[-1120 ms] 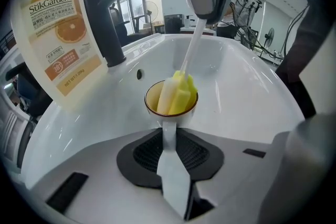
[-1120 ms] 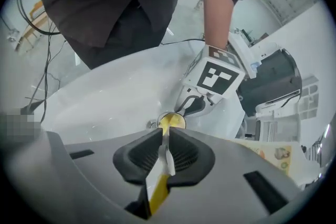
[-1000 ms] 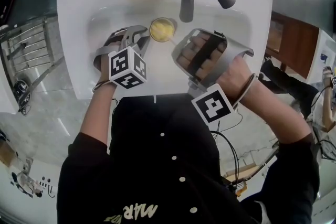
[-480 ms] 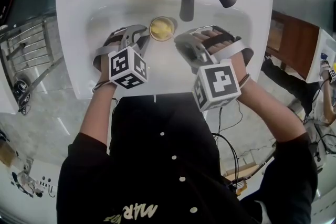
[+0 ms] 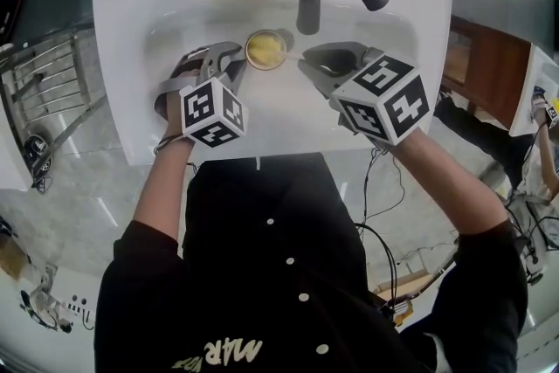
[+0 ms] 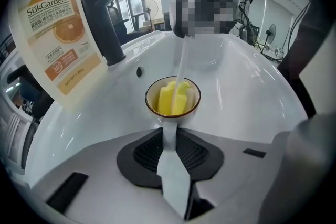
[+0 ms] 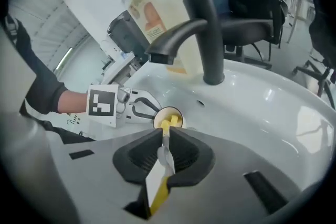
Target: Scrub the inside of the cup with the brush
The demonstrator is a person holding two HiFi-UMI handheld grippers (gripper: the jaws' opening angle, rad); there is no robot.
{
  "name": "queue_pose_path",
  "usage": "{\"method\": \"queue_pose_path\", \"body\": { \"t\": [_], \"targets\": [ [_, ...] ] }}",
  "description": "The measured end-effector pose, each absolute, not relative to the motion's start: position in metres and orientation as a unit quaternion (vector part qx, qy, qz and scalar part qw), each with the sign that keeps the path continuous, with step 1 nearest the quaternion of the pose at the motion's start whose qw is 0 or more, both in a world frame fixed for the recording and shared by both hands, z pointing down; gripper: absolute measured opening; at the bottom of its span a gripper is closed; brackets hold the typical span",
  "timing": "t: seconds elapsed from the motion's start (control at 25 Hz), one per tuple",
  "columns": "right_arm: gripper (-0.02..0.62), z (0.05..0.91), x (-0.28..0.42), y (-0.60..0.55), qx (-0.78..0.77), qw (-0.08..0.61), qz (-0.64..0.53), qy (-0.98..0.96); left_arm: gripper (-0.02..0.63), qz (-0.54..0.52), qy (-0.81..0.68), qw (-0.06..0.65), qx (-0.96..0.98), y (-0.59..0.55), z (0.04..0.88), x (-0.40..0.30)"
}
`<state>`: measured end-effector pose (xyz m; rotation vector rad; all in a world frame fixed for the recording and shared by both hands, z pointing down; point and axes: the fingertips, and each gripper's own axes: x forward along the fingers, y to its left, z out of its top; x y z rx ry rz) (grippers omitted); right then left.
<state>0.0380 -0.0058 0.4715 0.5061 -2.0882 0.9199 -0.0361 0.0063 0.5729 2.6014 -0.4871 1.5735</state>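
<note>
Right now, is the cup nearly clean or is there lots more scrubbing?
Done: the left tool grips the cup by its handle. In hand: the right tool holds the brush, yellow head inside the cup. Left: the scrubbing; I can't tell how clean it is.

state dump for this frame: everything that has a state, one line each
cup, upright in the sink, brush head inside
brush, yellow head down in the cup, handle gripped
left gripper, shut on the cup's handle
right gripper, shut on the brush handle
faucet, no water coming from the spout
bottle, standing at the sink's back edge
</note>
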Motion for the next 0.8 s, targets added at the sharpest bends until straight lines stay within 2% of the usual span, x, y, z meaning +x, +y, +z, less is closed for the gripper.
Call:
{"method": "queue_pose_path", "body": {
  "t": [0.32, 0.8],
  "targets": [
    [0.054, 0.456, 0.030, 0.004, 0.186, 0.412, 0.296, -0.841, 0.089, 0.515, -0.157, 0.046, 0.841, 0.009, 0.575, -0.038],
    [0.054, 0.418, 0.046, 0.009, 0.231, 0.357, 0.320, -0.847, 0.091, 0.522, -0.152, 0.062, 0.837, 0.011, 0.576, -0.041]
  ]
}}
